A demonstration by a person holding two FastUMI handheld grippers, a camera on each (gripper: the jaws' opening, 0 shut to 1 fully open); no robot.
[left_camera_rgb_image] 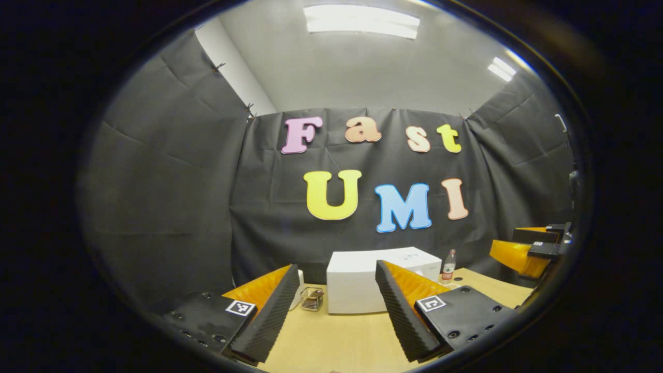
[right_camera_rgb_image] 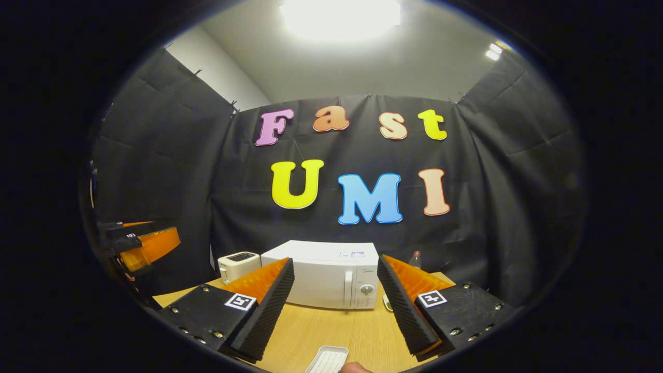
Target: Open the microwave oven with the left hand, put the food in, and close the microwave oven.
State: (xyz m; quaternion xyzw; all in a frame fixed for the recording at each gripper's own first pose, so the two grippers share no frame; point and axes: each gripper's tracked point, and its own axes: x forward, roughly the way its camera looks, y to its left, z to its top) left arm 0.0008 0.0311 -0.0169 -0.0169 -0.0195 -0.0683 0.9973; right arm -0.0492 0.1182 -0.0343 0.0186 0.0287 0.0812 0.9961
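Observation:
A white microwave oven [right_camera_rgb_image: 326, 280] stands shut at the back of the wooden table [right_camera_rgb_image: 331, 331], door handle and knob on its right side. It also shows in the left gripper view as a white box, the microwave oven [left_camera_rgb_image: 357, 280]. My left gripper [left_camera_rgb_image: 336, 311] hangs open above the table, well short of the oven. My right gripper [right_camera_rgb_image: 336, 305] is open too, with nothing between its fingers. A white ridged dish [right_camera_rgb_image: 327, 360] lies on the table just below the right gripper; what it holds is hidden. The other gripper appears far off: right gripper [left_camera_rgb_image: 528, 251], left gripper [right_camera_rgb_image: 140, 246].
A white toaster [right_camera_rgb_image: 238, 265] stands left of the oven. A small wire basket [left_camera_rgb_image: 312, 299] sits by the oven's left side. A drink bottle [left_camera_rgb_image: 448, 267] stands right of the oven. Black cloth walls close the booth on three sides.

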